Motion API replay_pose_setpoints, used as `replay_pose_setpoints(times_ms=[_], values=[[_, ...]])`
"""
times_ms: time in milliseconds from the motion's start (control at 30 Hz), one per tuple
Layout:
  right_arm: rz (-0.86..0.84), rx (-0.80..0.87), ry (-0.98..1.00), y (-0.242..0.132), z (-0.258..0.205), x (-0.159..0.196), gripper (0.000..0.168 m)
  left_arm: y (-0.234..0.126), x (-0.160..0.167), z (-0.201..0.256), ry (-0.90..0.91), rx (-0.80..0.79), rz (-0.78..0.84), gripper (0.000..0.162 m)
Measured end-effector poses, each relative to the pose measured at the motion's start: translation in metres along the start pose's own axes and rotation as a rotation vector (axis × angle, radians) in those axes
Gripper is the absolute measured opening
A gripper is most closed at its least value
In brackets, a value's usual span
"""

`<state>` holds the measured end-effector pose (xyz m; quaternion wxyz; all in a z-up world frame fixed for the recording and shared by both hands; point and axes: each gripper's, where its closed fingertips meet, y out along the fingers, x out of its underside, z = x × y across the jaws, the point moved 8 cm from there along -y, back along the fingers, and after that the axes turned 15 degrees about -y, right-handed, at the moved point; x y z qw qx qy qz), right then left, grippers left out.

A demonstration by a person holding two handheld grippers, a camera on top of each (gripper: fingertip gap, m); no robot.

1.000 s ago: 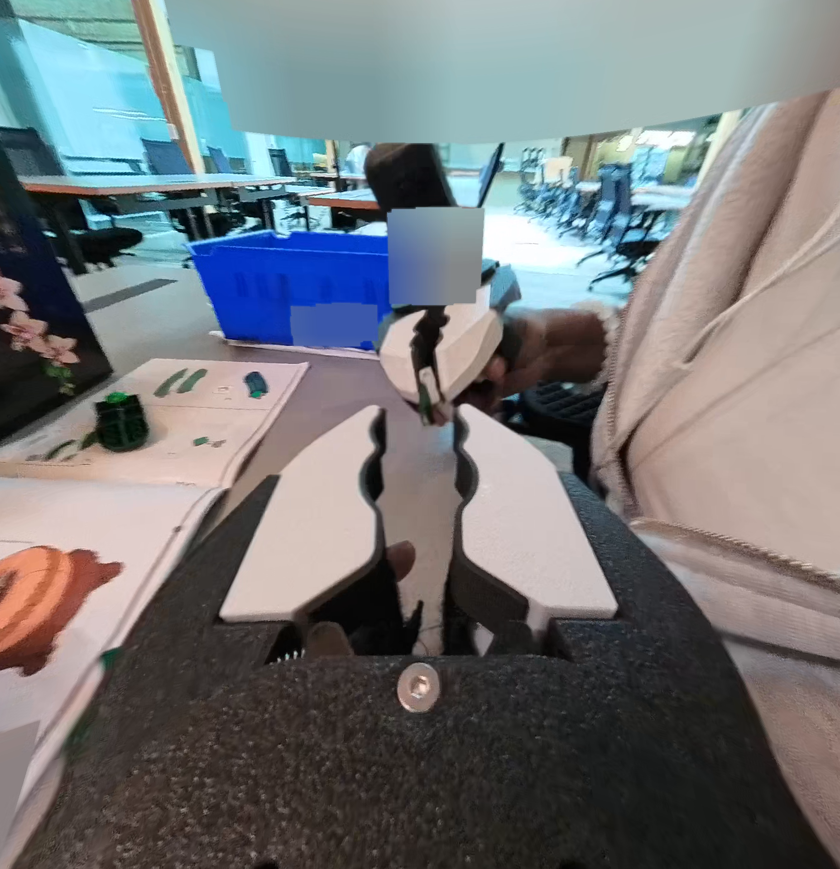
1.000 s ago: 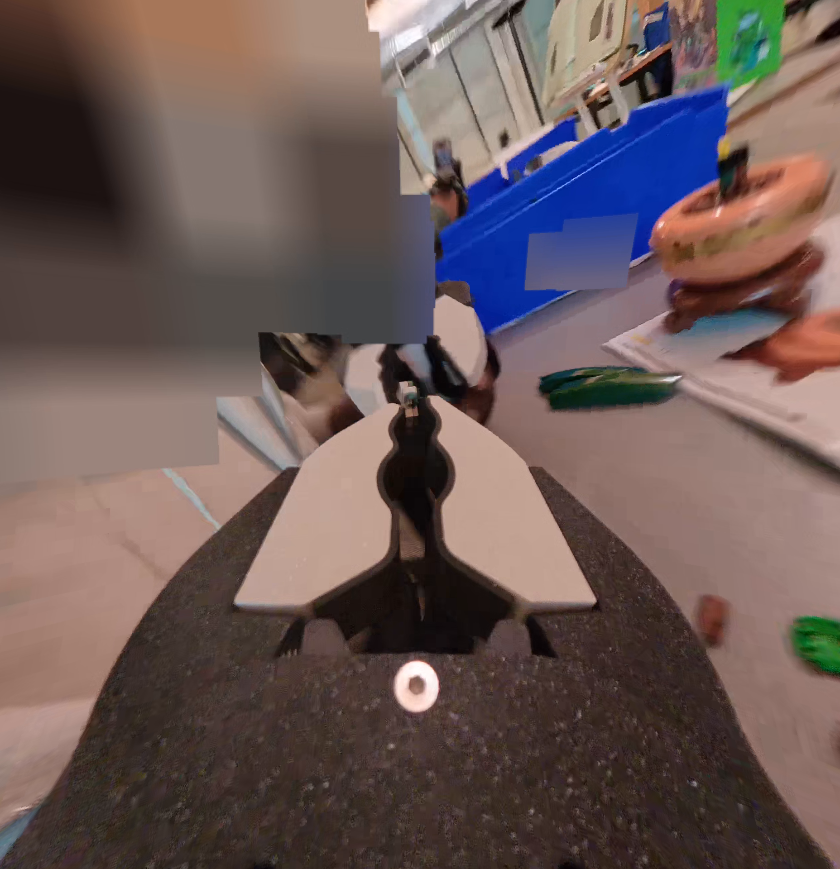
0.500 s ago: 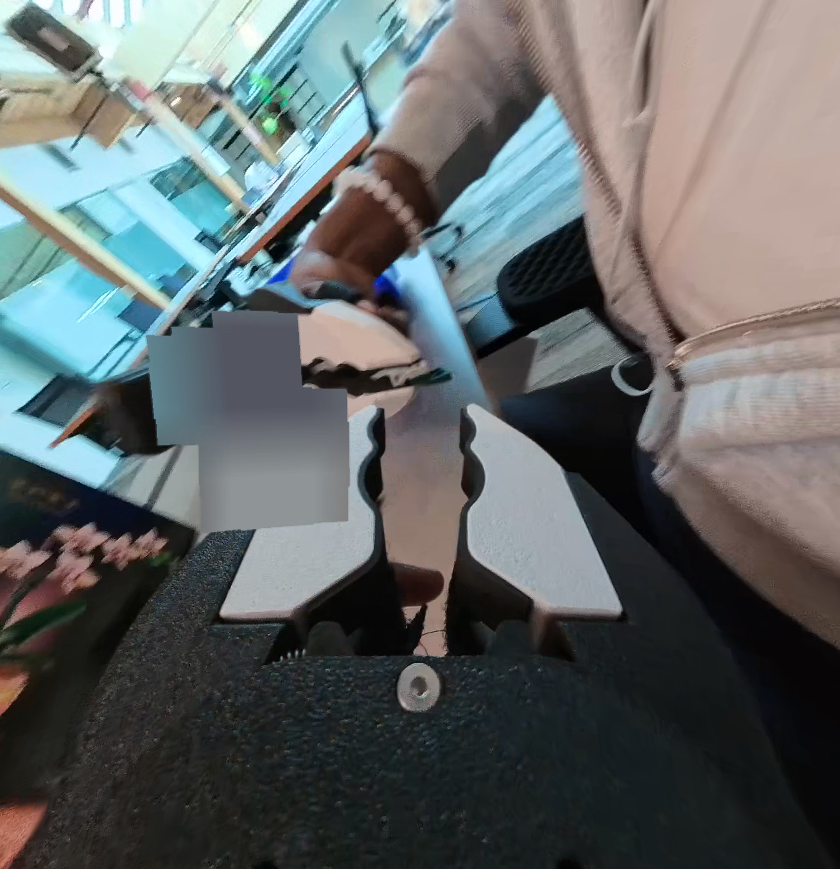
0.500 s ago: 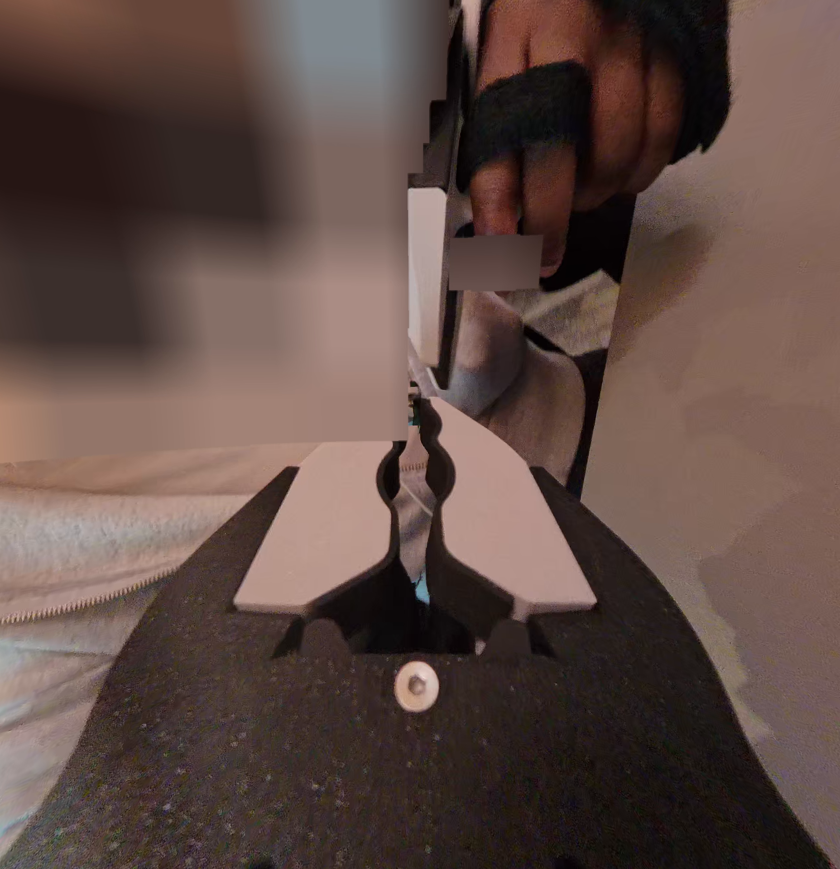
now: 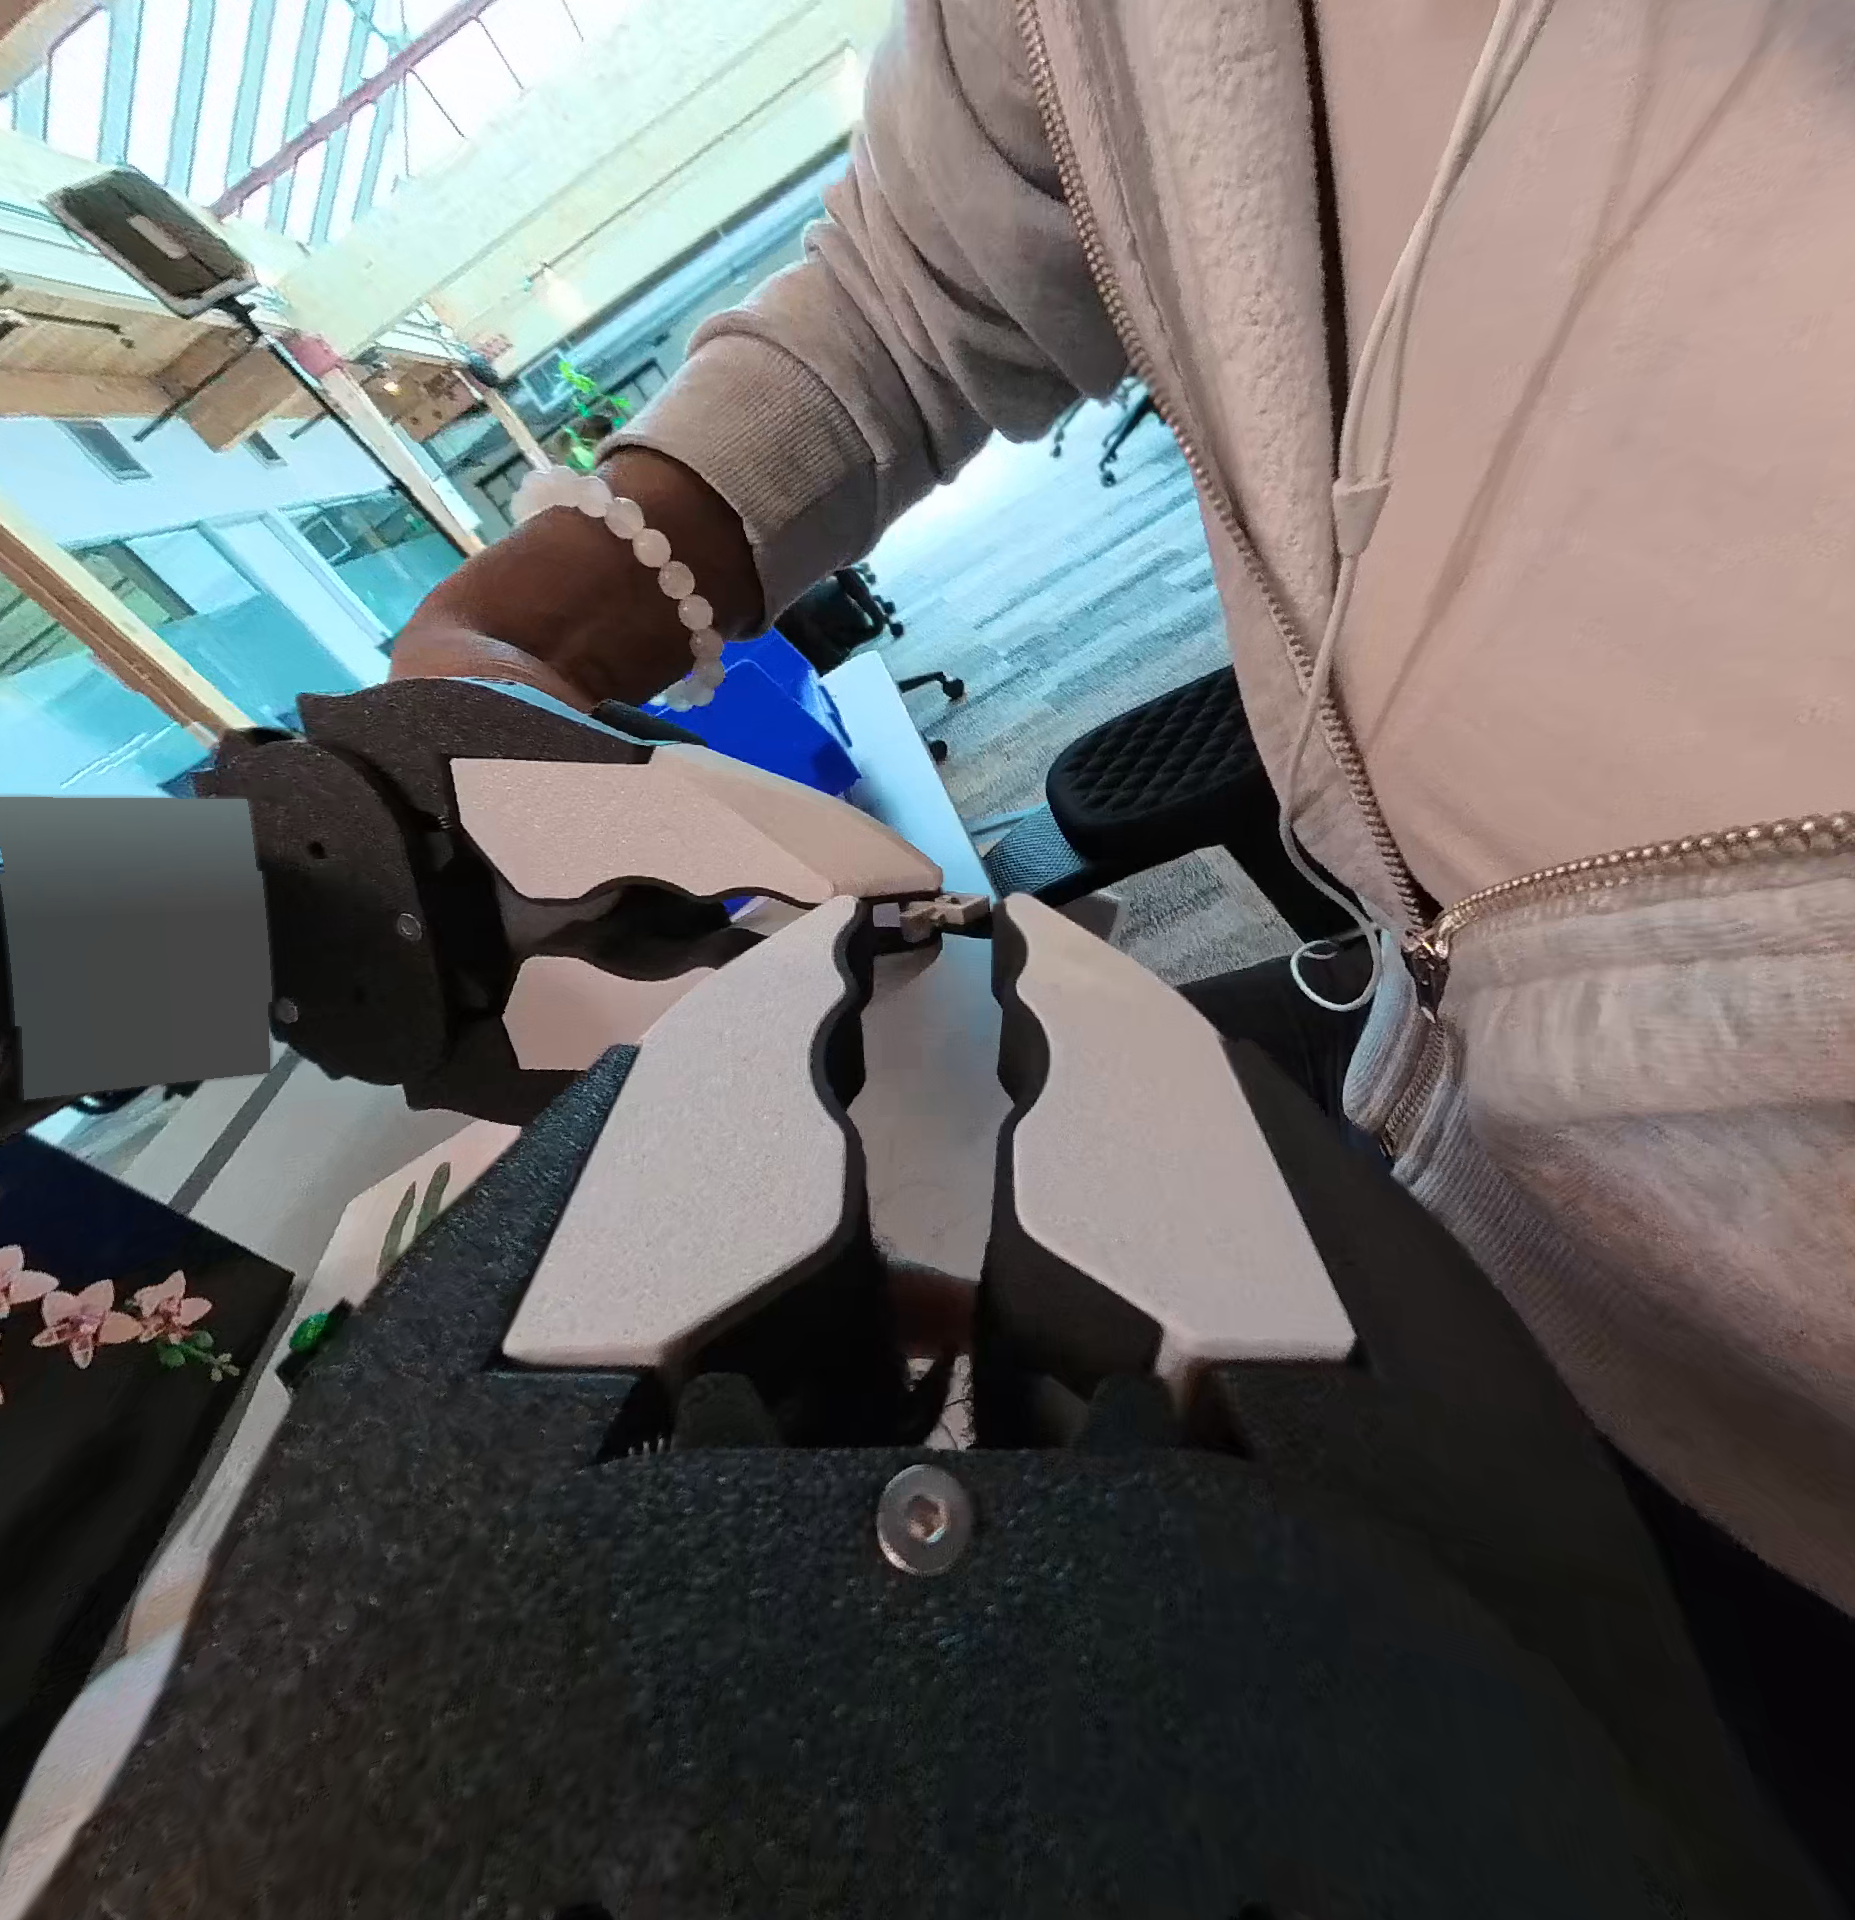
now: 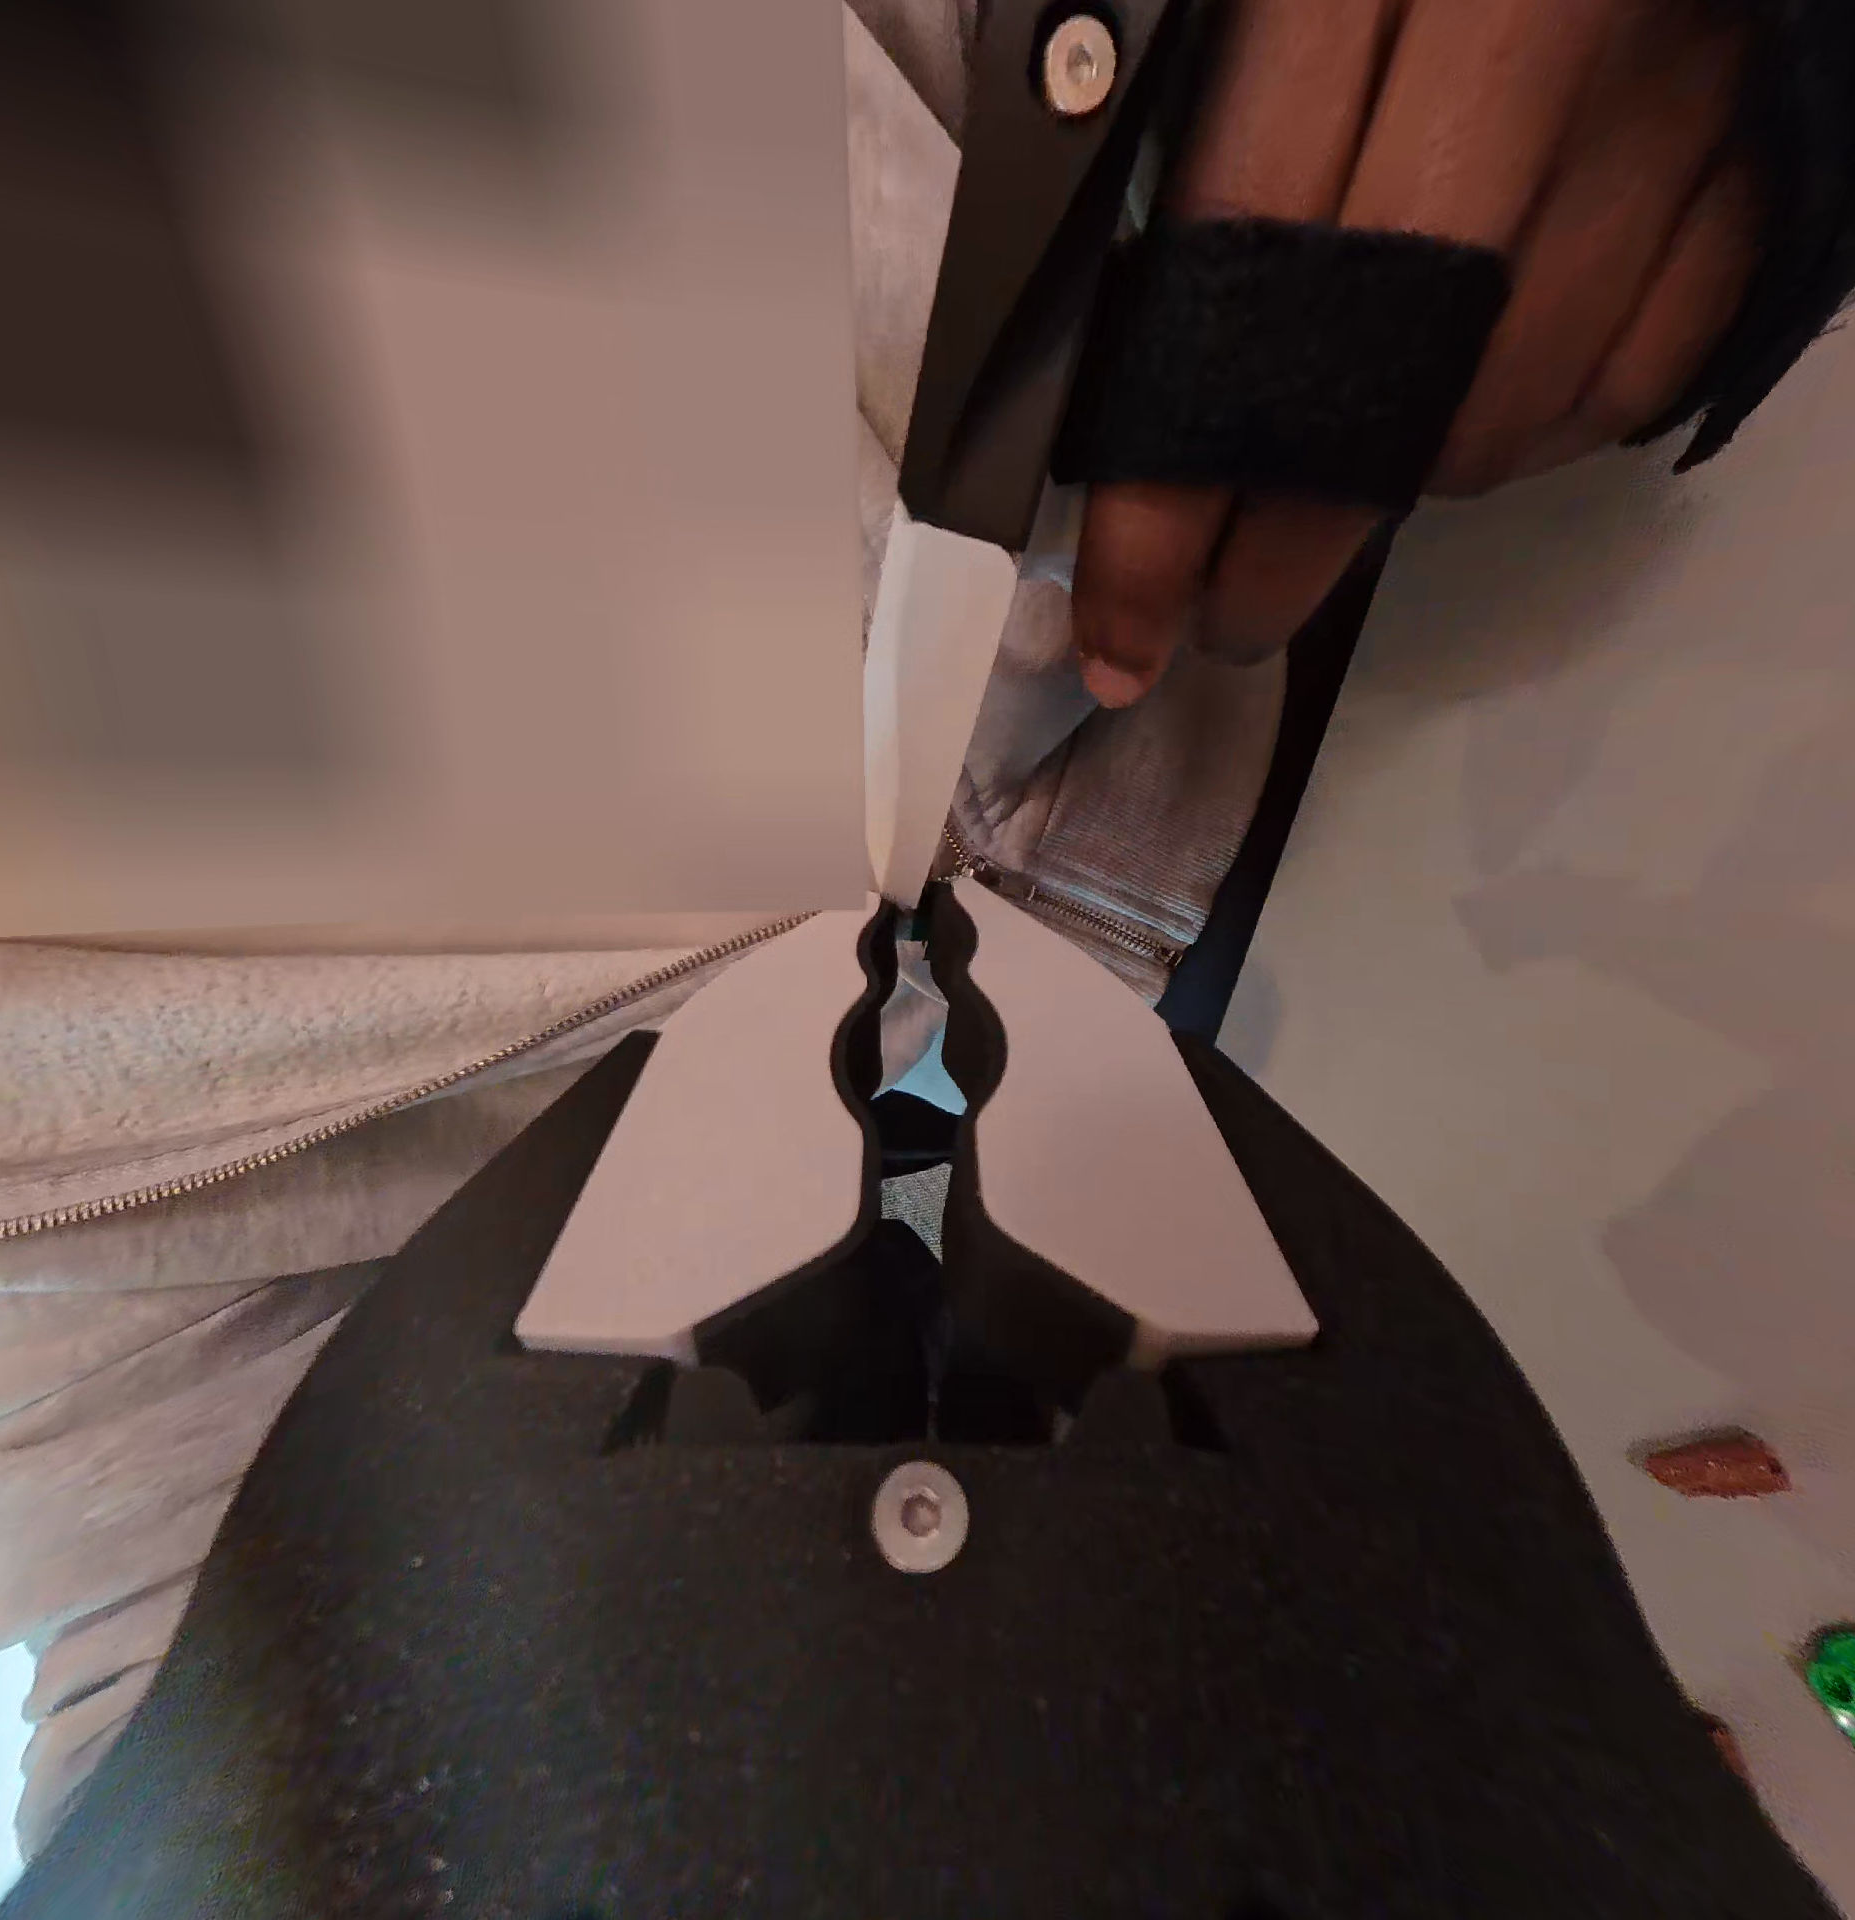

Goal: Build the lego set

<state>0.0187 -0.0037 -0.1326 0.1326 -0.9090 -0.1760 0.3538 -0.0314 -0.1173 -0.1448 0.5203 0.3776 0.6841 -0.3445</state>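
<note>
Swung round in the last second. Had been looking out across the table (image 6: 1577, 831) toward the blue bin (image 5: 788, 717) and the paper booklet (image 5: 414, 1210). Now pointed at the person's pale hoodie (image 5: 1525, 520) instead. Brought very near to each other too.

Right gripper (image 6: 907, 920): closed tight on a small lego piece (image 5: 938, 914), same as a second ago. Only a tiny green speck of it seen from the right wrist view. Left gripper (image 5: 925, 916): apart, and holding nothing yet. Little piece pushed right in between the left gripper's two tips. Maybe touching one of them, hard to tell.

Looked like a hand-over, or a new way of holding, to press it onto the model after. Not built on yet.

Held up in the air, about at the dark edge of the table, close to the person's tummy. Not much room there: hoodie and zip right behind, and the left hand (image 6: 1370, 208) with its black strap just above the right gripper. Could fall to the lap or the floor if let go too soon, not onto the table. More open room back over the table. Loose there near the edge: a brown piece (image 6: 1712, 1473) and a green piece (image 6: 1853, 1704). Flower box (image 5: 81, 1351) off to the side.
</note>
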Motion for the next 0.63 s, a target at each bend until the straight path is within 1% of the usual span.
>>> replay_pose_setpoints(times_ms=[33, 67, 200, 300, 367, 400, 467, 567, 633], values=[[0.008, -0.009, 0.002, -0.002, 0.001, -0.001, 0.006, 0.0, 0.001, 0.0, -0.012, -0.003, 0.011, 0.019], [0.02, -0.013, 0.001, -0.004, 0.003, -0.002, 0.006, 0.001, 0.002, -0.001, -0.025, 0.0, 0.02, 0.015], [0.079, -0.004, -0.008, -0.015, 0.009, -0.008, 0.007, -0.006, 0.006, -0.008, -0.071, -0.069, 0.079, 0.014], [0.2, 0.013, -0.022, -0.026, 0.013, -0.014, 0.019, -0.012, 0.008, -0.015, -0.113, -0.109, 0.129, 0.013], [0.282, 0.046, -0.047, -0.036, 0.013, -0.017, 0.025, -0.017, 0.009, -0.02, -0.123, -0.162, 0.17, 0.013], [0.324, 0.09, -0.065, -0.042, 0.012, -0.018, 0.027, -0.02, 0.009, -0.023, -0.126, -0.202, 0.196, 0.013], [0.439, 0.24, -0.101, -0.056, 0.009, -0.018, 0.03, -0.029, 0.007, -0.031, -0.126, -0.312, 0.261, 0.013], [0.709, 0.521, -0.126, -0.067, 0.003, -0.01, 0.035, -0.042, 0.004, -0.039, -0.093, -0.488, 0.353, 0.013], [0.905, 0.561, -0.103, -0.059, 0.002, 0.0, 0.038, -0.046, 0.004, -0.042, -0.084, -0.56, 0.382, 0.013]])
